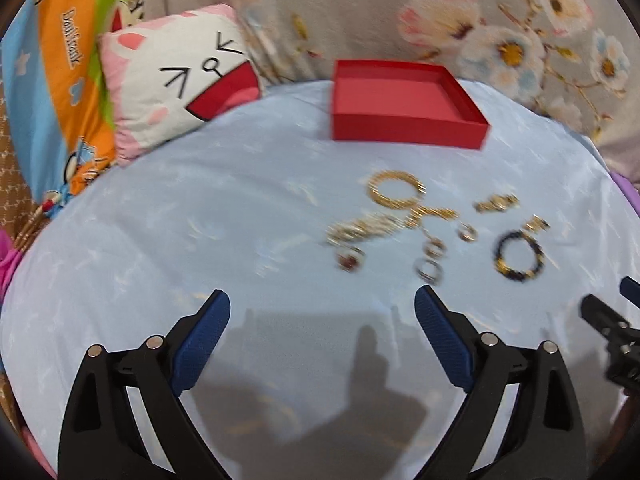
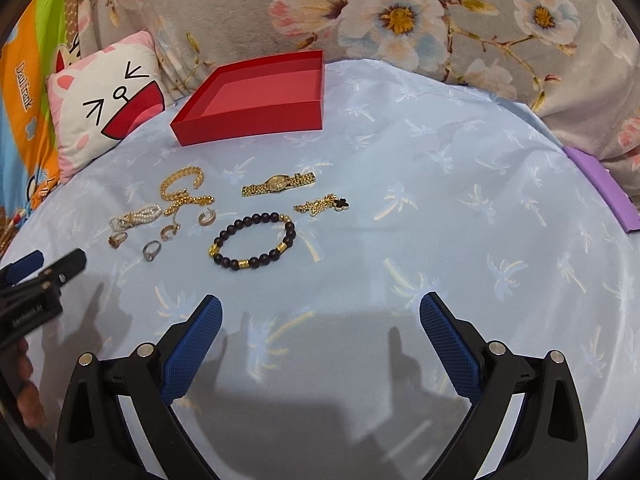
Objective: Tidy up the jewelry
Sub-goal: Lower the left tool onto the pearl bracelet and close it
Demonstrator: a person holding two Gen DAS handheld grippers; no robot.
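Right wrist view: gold and beaded jewelry [image 2: 252,246] lies mid-bed; red box [image 2: 256,120] near the bed's far edge holds nothing; both grippers [image 2: 320,344] [image 1: 322,340] gape wide, empty.

Box [image 2: 256,100] sits on the sheet [image 2: 440,200], at the back, left of centre. Cushion [image 2: 104,108] lies left of box, off the sheet's edge. Jewelry spread in front of box: chain [image 2: 182,192] leftmost, watch [image 2: 279,184] to its right, bead bracelet [image 2: 254,246] nearer the camera, ring [image 2: 152,250] left of bracelet.
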